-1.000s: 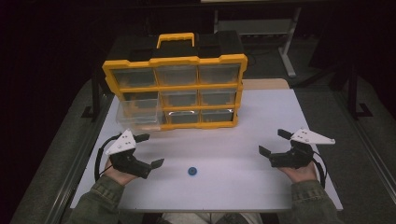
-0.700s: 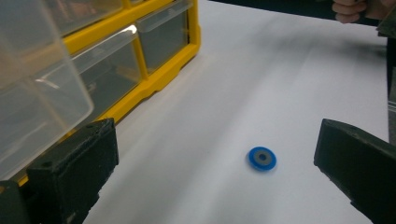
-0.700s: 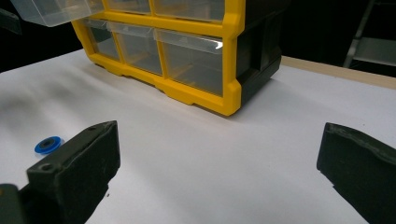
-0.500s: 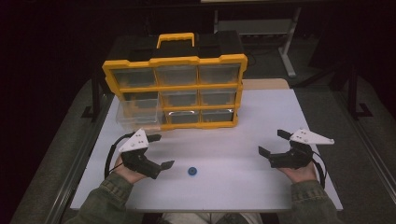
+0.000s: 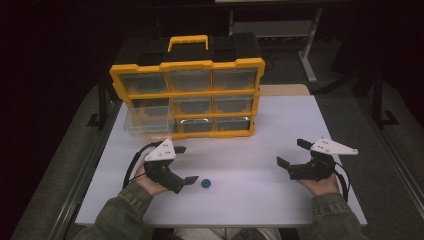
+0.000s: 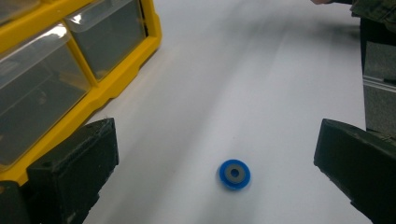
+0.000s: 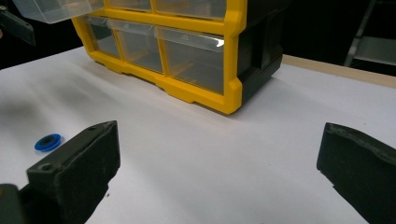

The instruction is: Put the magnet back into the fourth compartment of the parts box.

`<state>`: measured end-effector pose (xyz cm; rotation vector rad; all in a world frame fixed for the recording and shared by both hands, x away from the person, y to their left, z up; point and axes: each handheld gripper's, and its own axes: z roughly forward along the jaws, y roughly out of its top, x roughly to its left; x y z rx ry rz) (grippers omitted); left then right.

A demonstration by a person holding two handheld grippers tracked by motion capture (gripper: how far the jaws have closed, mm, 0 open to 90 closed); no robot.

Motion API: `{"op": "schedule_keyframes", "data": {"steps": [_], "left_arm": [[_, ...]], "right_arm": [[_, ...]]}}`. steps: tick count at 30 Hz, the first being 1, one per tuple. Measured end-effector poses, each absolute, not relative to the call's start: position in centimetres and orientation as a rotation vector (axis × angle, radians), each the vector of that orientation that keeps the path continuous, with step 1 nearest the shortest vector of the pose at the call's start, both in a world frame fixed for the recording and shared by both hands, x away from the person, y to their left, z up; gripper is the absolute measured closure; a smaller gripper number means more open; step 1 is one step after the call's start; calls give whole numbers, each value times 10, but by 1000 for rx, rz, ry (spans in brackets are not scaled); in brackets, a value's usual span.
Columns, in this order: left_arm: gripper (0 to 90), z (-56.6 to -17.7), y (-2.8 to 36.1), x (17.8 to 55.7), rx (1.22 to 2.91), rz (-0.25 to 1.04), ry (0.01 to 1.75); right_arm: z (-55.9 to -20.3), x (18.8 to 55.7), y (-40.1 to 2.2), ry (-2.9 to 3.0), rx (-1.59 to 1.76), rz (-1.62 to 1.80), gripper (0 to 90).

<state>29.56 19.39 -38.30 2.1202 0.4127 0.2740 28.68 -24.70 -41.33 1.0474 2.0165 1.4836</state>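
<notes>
**A:** Dark room, white counter (image 5: 260, 150) with a yellow organizer (image 5: 187, 95) standing at the back. One clear drawer (image 5: 145, 122) at its lower left is pulled out over the counter. Where's the little part?

**B:** The blue washer (image 5: 205, 183) lies flat on the counter near the front edge, well apart from the organizer. In the left gripper view it's between the two jaws but a bit ahead of them, not touched by either.

**A:** So the left tool (image 5: 185, 165) isn't on it?

**B:** Nope. Jaws are spread wide, nothing in them. From above, the washer sits just beside the nearer jaw tip, on its right. The hand (image 5: 145, 180) holds the tool low over the counter, and its cable loops back toward the sleeve.

**A:** And the right tool (image 5: 292, 152)?

**B:** Also spread wide and empty, off on the right side of the counter, well apart from the washer. In its own view you see the organizer's corner ahead and the washer far off at the left.
</notes>
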Motion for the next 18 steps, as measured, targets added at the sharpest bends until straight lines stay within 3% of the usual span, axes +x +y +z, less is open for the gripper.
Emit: {"op": "schedule_keyframes", "data": {"steps": [18], "left_arm": [[0, -396, 170, 303, 2216, 210, 377]], "right_arm": [[-414, 286, -246, 2023, 1041, 1482, 0]]}}
